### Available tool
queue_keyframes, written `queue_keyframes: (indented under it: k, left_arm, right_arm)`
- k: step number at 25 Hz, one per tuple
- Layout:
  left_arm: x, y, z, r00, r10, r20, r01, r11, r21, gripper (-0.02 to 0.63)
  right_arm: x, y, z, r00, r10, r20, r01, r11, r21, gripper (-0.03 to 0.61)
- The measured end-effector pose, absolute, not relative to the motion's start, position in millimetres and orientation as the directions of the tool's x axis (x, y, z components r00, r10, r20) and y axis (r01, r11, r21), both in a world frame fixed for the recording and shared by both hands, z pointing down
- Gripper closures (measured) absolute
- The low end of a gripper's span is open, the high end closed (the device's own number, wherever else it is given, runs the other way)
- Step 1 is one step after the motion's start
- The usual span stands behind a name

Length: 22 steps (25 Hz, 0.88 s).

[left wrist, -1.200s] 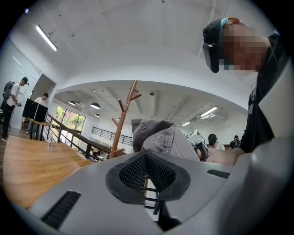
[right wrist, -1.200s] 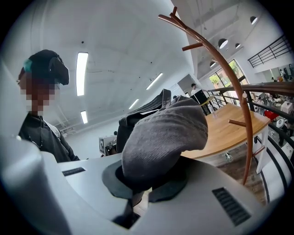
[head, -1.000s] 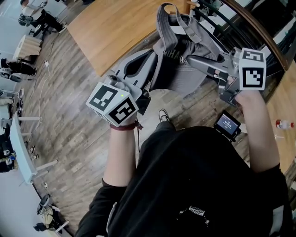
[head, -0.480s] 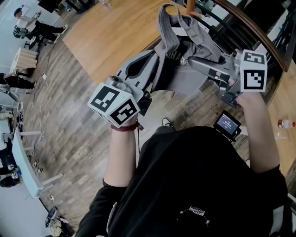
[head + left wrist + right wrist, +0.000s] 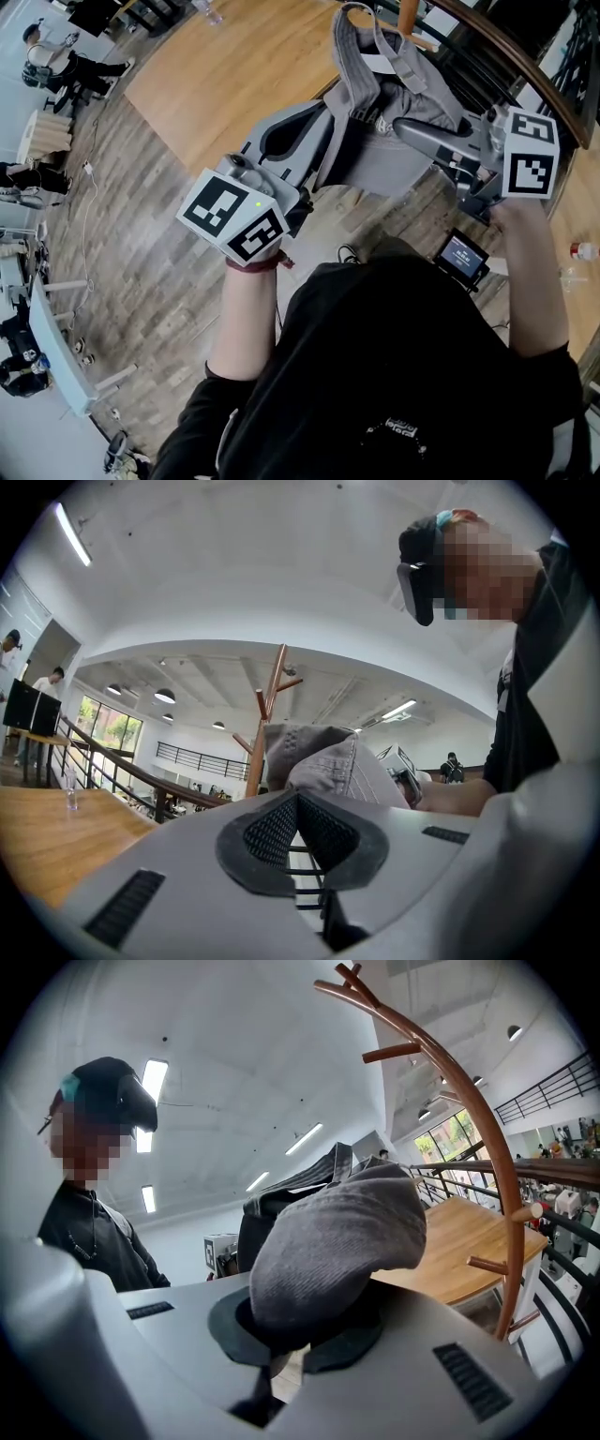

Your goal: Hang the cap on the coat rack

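Jaws of left gripper (image 5: 322, 111) and right gripper (image 5: 403, 127) clamp grey cap (image 5: 375, 164) near coat rack (image 5: 484, 1121).

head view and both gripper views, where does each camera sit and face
Head view: on the person's head, looking steeply down at the grey cap held by left tool and right tool; forearms, torso show.
Left gripper view: on the left tool, along its jaws to cap and coat rack; forearm at right.
Right gripper view: on the right tool, toward cap and coat rack; torso at left.
All three show cap and coat rack.
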State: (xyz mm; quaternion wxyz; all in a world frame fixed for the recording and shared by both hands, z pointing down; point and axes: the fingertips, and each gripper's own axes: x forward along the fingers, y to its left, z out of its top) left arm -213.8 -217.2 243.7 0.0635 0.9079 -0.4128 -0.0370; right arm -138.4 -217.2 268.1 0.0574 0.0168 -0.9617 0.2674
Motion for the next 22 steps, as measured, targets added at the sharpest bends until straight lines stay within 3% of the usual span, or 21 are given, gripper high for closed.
queue_keyframes:
  k: [22]
  left_arm:
    - [-200.2, -230.3, 225.8, 0.678, -0.734, -0.039, -0.717, -0.672, 0.186, 0.609]
  right_arm:
    - [-124.8, -224.9, 248.1, -0.992, 0.012, 0.125, -0.056, 0.851, -0.523, 0.555]
